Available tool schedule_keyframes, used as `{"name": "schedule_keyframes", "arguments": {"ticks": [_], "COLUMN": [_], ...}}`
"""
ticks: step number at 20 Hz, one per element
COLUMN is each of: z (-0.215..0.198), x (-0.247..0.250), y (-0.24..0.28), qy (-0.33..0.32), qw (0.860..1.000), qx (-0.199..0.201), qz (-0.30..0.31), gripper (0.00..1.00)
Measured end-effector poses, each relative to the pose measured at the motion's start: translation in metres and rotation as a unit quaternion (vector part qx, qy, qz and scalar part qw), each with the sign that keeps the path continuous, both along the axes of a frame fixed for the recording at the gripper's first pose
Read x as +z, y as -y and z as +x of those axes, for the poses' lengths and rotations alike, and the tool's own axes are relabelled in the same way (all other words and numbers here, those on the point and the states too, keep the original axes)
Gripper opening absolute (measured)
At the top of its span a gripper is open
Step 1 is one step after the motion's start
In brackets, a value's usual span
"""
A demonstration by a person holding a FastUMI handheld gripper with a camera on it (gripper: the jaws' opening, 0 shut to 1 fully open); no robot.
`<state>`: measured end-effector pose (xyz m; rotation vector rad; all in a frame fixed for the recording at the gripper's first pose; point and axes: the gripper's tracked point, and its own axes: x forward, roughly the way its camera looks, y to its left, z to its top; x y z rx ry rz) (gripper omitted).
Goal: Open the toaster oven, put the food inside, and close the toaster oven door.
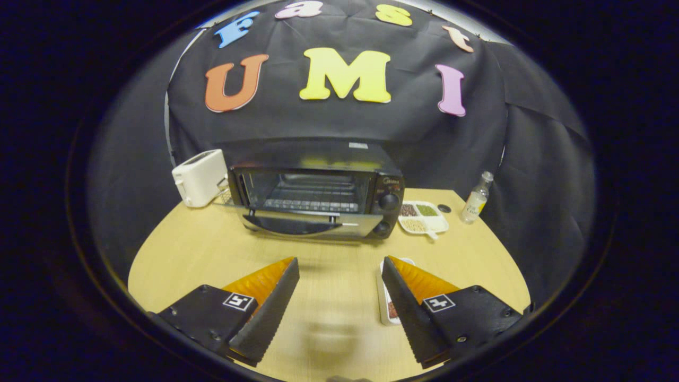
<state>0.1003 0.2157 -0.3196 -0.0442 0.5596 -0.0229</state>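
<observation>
The fingers of the gripper [339, 276] stood wide apart with nothing between them, held above the near part of the wooden counter [185, 254]; just behind the right finger lay a white food tray [386, 307], mostly hidden, which I took to be the food to load. Farther off, in the middle of the counter, the toaster oven [318, 185] sat with its door [313, 223] already dropped open and its rack bare, a white toaster [200, 176] to its left and a compartment dish [423, 216] and small bottle [476, 197] to its right. The step in hand seemed to be picking up the food; doing it well would mean swinging right, closing both fingers squarely on the tray's edge, and keeping it level on the way in over the lowered door.
</observation>
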Motion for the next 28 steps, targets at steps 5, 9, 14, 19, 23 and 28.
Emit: {"name": "schedule_keyframes", "arguments": {"ticks": [5,9,14,19,23,28], "z": [0.037,0.07,0.092,0.084,0.054,0.028], "x": [0.016,0.006,-0.011,-0.022,-0.05,-0.098], "y": [-0.02,-0.043,-0.057,-0.057,-0.056,-0.055], "qy": [0.009,0.003,-0.007,-0.029,-0.06,-0.09], "qw": [1.0,1.0,0.999,0.999,0.998,0.996], "qx": [0.001,0.007,0.001,-0.004,-0.001,0.003], "qz": [0.017,0.018,0.032,0.036,0.036,0.029], "gripper": [1.0,1.0,1.0,0.99,0.99,0.99]}}
